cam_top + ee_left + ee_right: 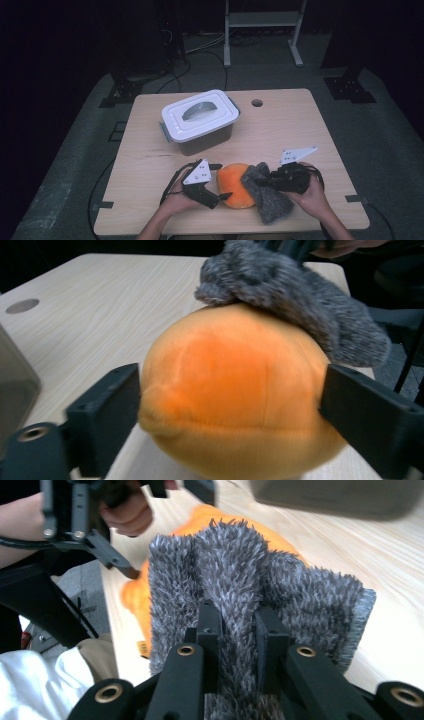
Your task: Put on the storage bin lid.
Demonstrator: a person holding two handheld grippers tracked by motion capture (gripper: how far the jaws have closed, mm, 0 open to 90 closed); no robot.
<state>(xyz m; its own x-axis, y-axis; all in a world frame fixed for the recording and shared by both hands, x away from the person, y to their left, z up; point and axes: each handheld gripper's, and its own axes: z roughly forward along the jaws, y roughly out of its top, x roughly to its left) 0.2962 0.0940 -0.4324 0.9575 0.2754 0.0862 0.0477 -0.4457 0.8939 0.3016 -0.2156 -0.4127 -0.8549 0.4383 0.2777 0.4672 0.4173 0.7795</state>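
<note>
My left tongs [223, 181] clamp the orange plush [235, 185] on both sides; right tongs [260, 183] pinched tight on grey cloth [267, 195] draped over it, on the surface [280, 125].

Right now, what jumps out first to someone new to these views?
The orange plush ball at the table's near edge, clamped between the left gripper's jaws. A fuzzy grey cloth pinched by the right gripper drapes over the ball's right side. Behind sits a lidded white-topped box.

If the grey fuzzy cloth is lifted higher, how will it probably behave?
The grey cloth will probably hang limp: it already folds and drapes over the orange plush. Its fuzzy pile suggests the right gripper, pinched shut on it, will hardly slip.
</note>
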